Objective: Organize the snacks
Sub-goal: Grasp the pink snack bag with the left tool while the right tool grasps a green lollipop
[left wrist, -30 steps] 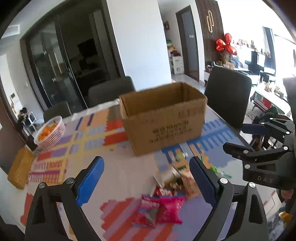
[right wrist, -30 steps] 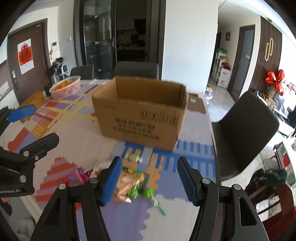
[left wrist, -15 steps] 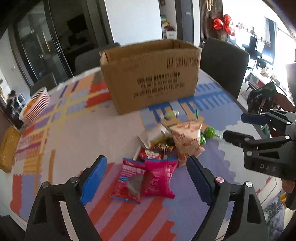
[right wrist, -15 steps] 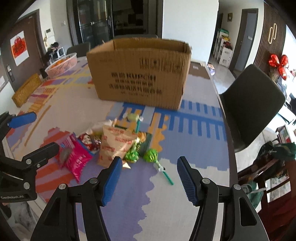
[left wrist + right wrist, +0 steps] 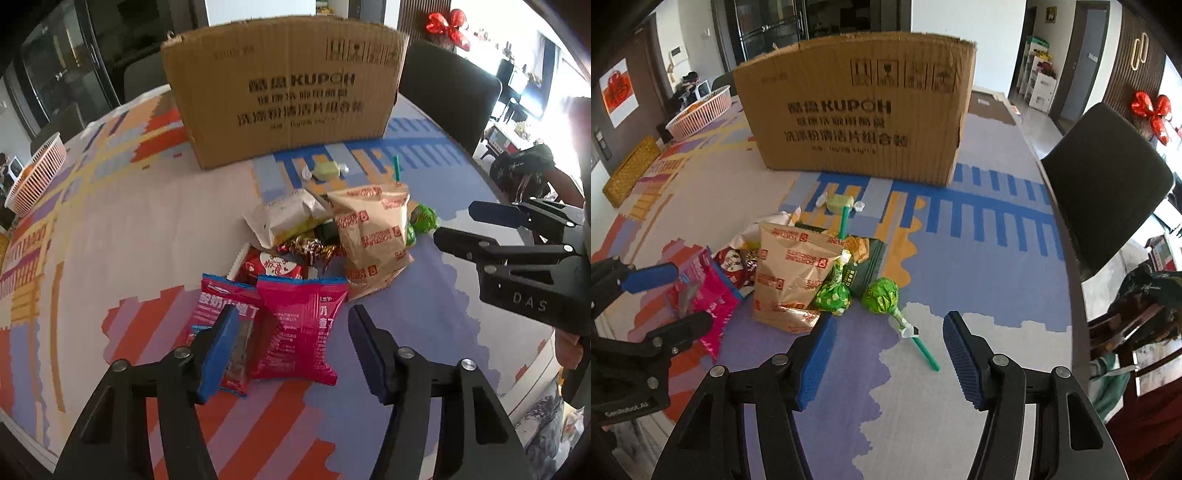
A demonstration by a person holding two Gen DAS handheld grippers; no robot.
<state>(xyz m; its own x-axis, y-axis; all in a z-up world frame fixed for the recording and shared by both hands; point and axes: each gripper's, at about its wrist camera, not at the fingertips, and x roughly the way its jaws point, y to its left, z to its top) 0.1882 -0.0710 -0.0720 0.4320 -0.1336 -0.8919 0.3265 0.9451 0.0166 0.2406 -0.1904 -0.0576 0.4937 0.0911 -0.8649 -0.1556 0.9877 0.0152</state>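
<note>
1. The left gripper [image 5: 290, 349] hangs low over the near snacks; its jaws have just been closing and stand partly open, nothing gripped. The pink packet [image 5: 301, 326] lies between them, and the left pad overlaps the second pink packet [image 5: 221, 299], though contact cannot be told.
2. The right gripper [image 5: 886, 356] has jaws that have narrowed slightly and stand partly open and empty, over bare purple surface [image 5: 979, 266]. The green stick of a lollipop [image 5: 882, 293] lies just ahead between them.
3. Past the pink packets the pile bunches up: a tan biscuit bag [image 5: 373, 236], a white packet [image 5: 284, 216], foil candies [image 5: 306, 245], a second green lollipop [image 5: 833, 295] and a dark green packet [image 5: 866, 264], all touching or overlapping.
4. A pale green wrapped candy [image 5: 325, 170] lies apart, between pile and box.
5. The cardboard box [image 5: 284, 92] stands upright behind, open-topped, with clear cloth to both sides.
6. The surface's right edge runs close beside a dark chair [image 5: 1108, 177]; a pink basket [image 5: 701, 110] sits far left near the far edge.
</note>
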